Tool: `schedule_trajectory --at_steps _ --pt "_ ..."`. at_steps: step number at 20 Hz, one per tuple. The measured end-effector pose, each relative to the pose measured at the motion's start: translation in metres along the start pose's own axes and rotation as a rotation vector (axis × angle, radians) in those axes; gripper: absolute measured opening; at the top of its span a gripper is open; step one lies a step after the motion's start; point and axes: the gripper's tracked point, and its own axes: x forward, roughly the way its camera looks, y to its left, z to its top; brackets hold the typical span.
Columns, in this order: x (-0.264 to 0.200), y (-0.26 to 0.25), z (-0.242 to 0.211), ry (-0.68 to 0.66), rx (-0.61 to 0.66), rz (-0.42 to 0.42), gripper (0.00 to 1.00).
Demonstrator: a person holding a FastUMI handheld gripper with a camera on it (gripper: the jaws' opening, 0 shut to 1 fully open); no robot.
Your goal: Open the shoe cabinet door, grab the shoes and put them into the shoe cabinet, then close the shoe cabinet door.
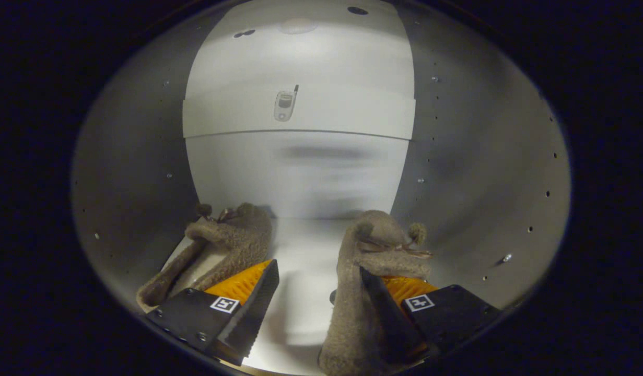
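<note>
Gripper [311, 308]: fingers spread wide, gripping nothing.
Left slipper [217, 245]: on cabinet [483, 172] floor, beside left finger.
Right slipper [363, 282]: lying against right finger.
Shelf [300, 112]: above, at the back.

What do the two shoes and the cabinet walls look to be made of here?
Both shoes, left and right, look like soft fleece or plush fabric: nubby matte brown pile, small pompoms. The cabinet walls and shelf look like smooth white-coated board or sheet metal, with rows of small holes; which one is unclear. The tongs are open, the right shoe against one finger.
</note>
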Motion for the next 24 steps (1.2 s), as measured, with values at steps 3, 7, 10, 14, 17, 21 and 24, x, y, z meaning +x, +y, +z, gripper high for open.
schedule_trajectory --at_steps 3,7,10,14,17,21,24 --pt "0.0 0.001 0.0 -0.009 -0.008 -0.002 0.97" --pt "-0.002 -0.005 0.008 -0.036 -0.001 -0.016 0.97" --pt "-0.001 -0.007 0.011 -0.045 0.012 -0.014 0.97" --pt "-0.004 -0.008 0.013 -0.057 0.022 -0.014 0.97" --pt "-0.006 -0.007 0.014 -0.069 0.041 -0.007 0.97" --pt "-0.015 -0.008 0.014 -0.086 0.021 -0.012 0.97" --pt "-0.026 -0.008 0.021 -0.114 0.043 -0.003 0.97"
